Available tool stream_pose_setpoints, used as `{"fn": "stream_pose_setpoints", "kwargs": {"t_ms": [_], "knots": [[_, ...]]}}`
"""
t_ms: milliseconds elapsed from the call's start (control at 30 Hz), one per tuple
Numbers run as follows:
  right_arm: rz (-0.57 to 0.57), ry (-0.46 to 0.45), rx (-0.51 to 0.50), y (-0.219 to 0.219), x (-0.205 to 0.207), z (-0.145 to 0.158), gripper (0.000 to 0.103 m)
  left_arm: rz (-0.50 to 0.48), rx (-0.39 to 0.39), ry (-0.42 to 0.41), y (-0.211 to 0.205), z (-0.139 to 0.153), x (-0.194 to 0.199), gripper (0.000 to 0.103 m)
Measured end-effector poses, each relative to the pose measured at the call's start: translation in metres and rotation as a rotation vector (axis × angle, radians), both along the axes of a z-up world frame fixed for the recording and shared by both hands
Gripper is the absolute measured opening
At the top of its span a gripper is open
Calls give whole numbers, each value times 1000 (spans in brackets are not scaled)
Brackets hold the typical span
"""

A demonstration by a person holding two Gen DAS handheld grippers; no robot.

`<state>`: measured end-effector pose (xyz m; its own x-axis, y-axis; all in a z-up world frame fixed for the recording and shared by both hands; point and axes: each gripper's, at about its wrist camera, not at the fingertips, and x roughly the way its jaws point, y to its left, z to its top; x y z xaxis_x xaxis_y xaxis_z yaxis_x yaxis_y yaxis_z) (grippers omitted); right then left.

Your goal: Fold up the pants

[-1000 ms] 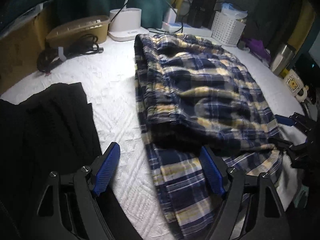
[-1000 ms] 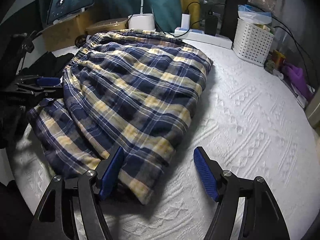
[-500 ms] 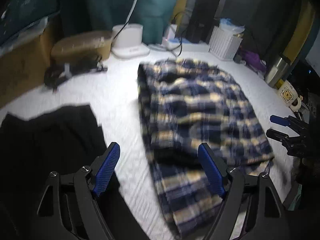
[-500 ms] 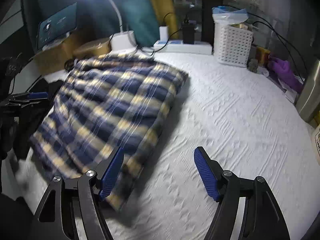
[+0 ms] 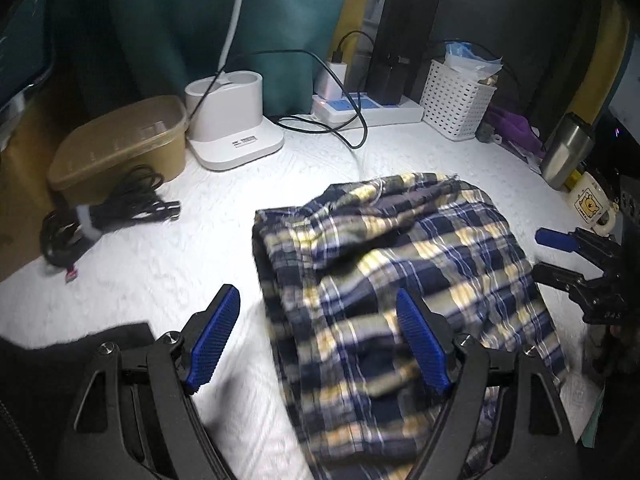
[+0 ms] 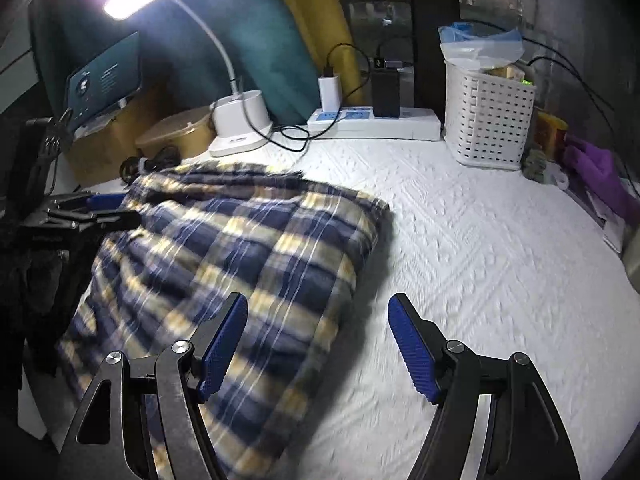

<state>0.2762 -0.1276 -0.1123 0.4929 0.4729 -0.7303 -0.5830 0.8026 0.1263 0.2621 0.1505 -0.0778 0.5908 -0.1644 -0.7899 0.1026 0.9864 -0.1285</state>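
Observation:
The blue and yellow plaid pants (image 5: 400, 264) lie folded in a thick stack on the white quilted cover (image 5: 160, 264); they also show in the right wrist view (image 6: 240, 248). My left gripper (image 5: 320, 340) is open and empty, above the stack's near left edge. My right gripper (image 6: 318, 344) is open and empty, above the stack's right edge. Each gripper shows from the side in the other's view: the right gripper (image 5: 560, 256) at the stack's right, the left gripper (image 6: 104, 210) at its left.
A black garment (image 5: 60, 380) lies at the near left. At the back stand a brown box (image 5: 120, 148), a black cable bundle (image 5: 112, 208), a white lamp base (image 5: 232, 128), a power strip (image 5: 368, 108) and a white basket (image 5: 456, 104). A steel tumbler (image 5: 566, 152) and mug (image 5: 592, 204) are at right.
Both grippers have pulled back and risen away from the pants, staying open. The stack now looks smaller and farther off in both views.

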Motion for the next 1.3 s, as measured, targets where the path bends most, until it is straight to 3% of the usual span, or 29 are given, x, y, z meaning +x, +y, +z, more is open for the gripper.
{"fn": "stream_pose_setpoints", "kwargs": {"t_ms": [467,800,933,1000,1300], "knots": [[-6,67,8,23,54,-21,74,0,-31,87,8,-30,43,81],[-3,81,36,23,62,-20,74,-39,-30,59,1,-30,51,81],[-1,81,35,24,63,-20,74,-50,-23,40,-2,-32,55,73],[-1,81,36,24,63,-20,74,-62,-47,39,-3,-30,55,52],[-21,71,32,22,61,-18,74,-46,-69,45,-3,-21,54,50]]}}
